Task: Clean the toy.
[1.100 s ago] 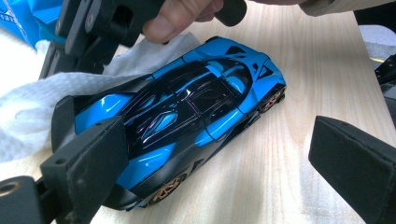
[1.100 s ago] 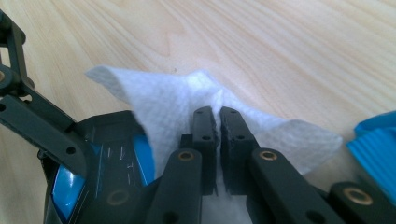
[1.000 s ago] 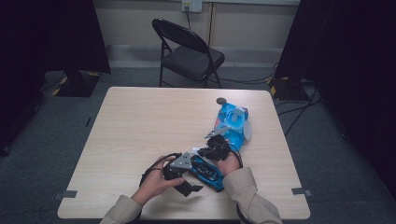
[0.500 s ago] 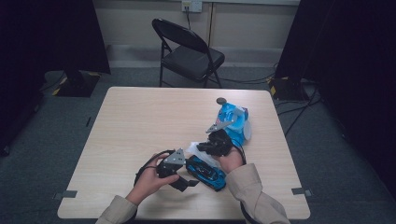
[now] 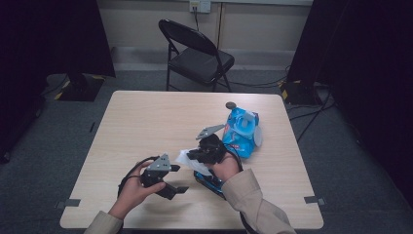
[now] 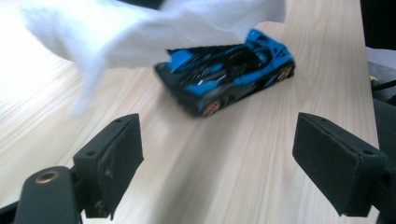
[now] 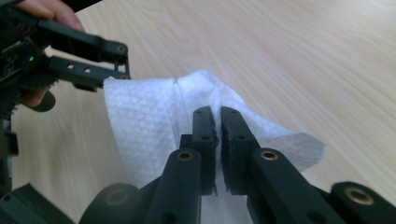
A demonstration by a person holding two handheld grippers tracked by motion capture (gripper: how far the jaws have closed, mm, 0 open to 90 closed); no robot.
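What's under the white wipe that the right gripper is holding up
Under the white wipe, pinched in the right gripper, a blue and black toy car sits on the table. The wipe's edge hangs over the car's top, hiding part of it.

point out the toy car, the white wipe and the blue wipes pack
toy car (image 6: 229,77), left gripper view, blue and black body
white wipe (image 7: 140,126), right gripper view, its left flap
blue wipes pack (image 5: 238,134), high view, top face

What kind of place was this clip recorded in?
Probably a makeshift recording room or lab: a lone wooden table on grey carpet, dark curtains at both sides, a folding chair by the wall, and cables across the floor.
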